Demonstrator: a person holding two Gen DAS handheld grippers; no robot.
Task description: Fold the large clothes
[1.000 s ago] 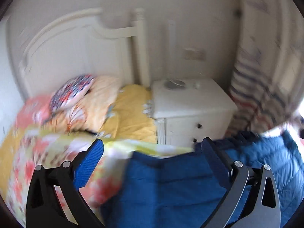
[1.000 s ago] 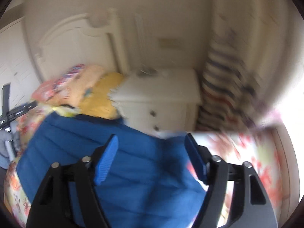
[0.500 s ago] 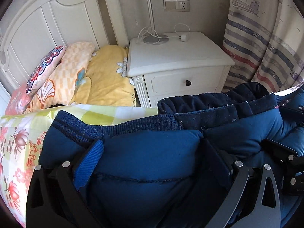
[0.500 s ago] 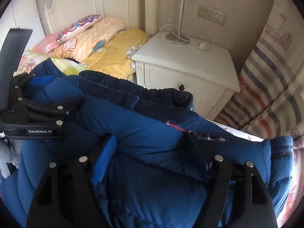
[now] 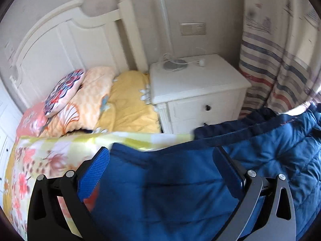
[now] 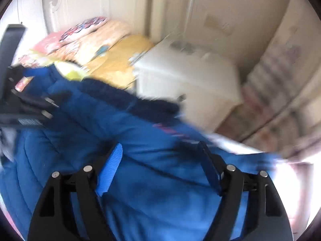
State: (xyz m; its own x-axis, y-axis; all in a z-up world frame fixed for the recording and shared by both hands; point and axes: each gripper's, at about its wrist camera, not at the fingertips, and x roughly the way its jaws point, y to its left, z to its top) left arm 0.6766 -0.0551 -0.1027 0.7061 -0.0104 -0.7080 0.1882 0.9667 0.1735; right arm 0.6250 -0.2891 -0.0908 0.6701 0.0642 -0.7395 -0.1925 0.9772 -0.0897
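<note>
A blue quilted padded jacket (image 5: 180, 180) lies on the floral bedspread (image 5: 40, 156); its dark ribbed hem (image 5: 230, 128) faces the nightstand. My left gripper (image 5: 160, 160) is open, jaws wide apart, just above the jacket's left part. My right gripper (image 6: 160, 156) is open too, over the jacket (image 6: 150, 180) near its right side. The right wrist view is blurred; the left gripper's body (image 6: 24, 110) shows at its left edge, over the jacket.
A white nightstand (image 5: 196, 88) with a lamp base (image 5: 174, 65) and cable stands beyond the bed. Pillows (image 5: 84, 98) and a yellow quilt (image 5: 130, 104) lie against the white headboard (image 5: 60, 40). A striped curtain (image 5: 280, 60) hangs at right.
Both grippers have lifted and pulled back from the jacket, which now lies lower and flatter on the bed. Both views tilted up; jaws stayed wide apart.
</note>
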